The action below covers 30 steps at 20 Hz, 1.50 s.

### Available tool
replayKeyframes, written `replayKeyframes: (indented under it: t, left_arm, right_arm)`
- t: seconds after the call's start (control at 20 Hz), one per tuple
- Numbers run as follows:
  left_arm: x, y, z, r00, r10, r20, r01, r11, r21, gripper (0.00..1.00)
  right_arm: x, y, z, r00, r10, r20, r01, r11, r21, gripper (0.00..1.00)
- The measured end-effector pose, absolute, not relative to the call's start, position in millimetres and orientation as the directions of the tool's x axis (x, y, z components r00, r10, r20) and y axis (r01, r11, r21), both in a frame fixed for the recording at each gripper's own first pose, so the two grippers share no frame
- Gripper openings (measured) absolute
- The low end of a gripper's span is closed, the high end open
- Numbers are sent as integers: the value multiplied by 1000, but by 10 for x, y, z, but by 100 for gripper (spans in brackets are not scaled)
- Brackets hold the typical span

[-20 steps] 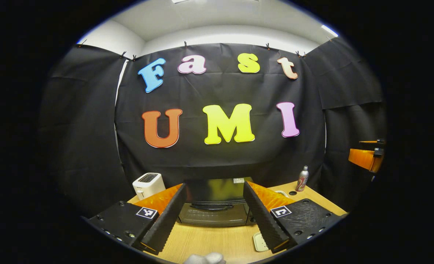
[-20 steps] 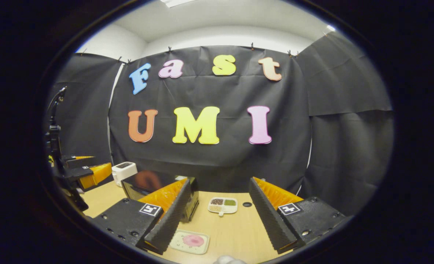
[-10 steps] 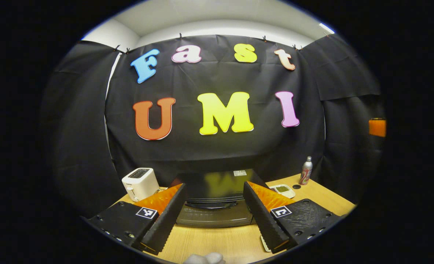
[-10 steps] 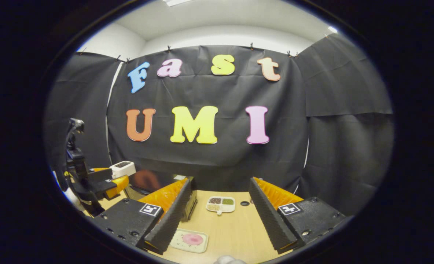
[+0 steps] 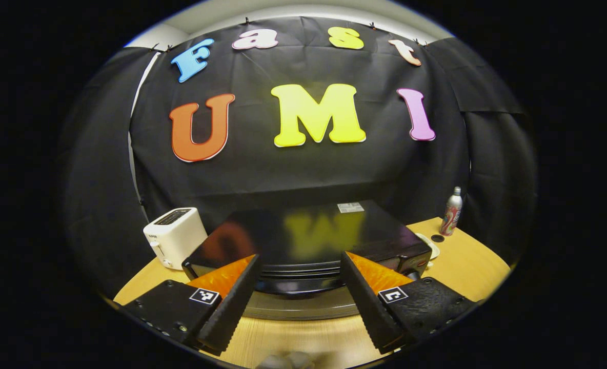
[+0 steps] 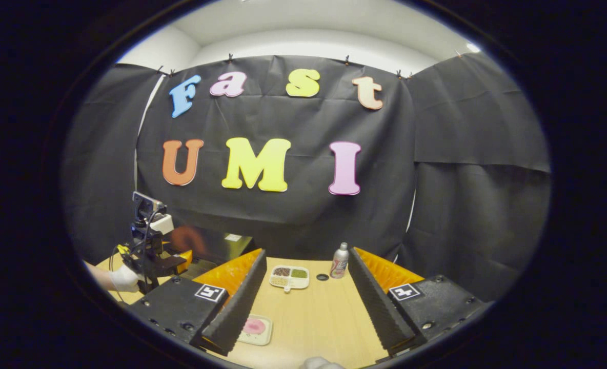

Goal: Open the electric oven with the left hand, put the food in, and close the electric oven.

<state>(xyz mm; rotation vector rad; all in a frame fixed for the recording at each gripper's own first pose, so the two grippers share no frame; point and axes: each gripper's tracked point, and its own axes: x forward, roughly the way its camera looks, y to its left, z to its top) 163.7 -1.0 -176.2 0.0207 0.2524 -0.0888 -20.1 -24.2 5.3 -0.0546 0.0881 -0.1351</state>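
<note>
Left gripper view: left hand-held gripper (image 5: 300, 302) was spread wide, nothing between its fingers, hovering just in front of the electric oven (image 5: 308, 241). The oven sat square-on to the camera, door side facing it, long axis running left-right across the counter (image 5: 467, 266). Door looked closed, glossy black top reflecting the wall. White toaster (image 5: 173, 237) stood just left of the oven, a can (image 5: 451, 204) well off to the right near the back wall.

Right gripper view: right hand-held gripper (image 6: 306, 302) was also wide, holding nothing, above the counter (image 6: 314, 318). The food sat on a small tray (image 6: 255, 327) beside its left finger. A divided dish (image 6: 289, 275) and the can (image 6: 339, 260) lay farther back. The oven (image 6: 216, 243) was at the left, partly hidden behind the left hand-held gripper (image 6: 149, 246) and a gloved hand (image 6: 124, 279).
</note>
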Motion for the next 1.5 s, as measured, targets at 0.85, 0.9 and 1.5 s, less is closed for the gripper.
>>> replayKeyframes:
  t: [0.85, 0.9, 1.5]
  left_arm:
    - [922, 18, -2008, 957, -109, -268, 110, 994, -10, 97]
    - [837, 20, -2060, 954, -110, -279, 111, 994, -12, 97]
    - [240, 15, -2764, 904, -128, -409, 123, 992, -37, 97]
  right_arm:
    - [-305, -141, -99, 993, -82, -88, 80, 996, -31, 96]
    - [-318, -118, -122, 993, -76, -92, 74, 997, -31, 96]
    - [-368, 49, -352, 989, -55, -134, 46, 996, -71, 96]
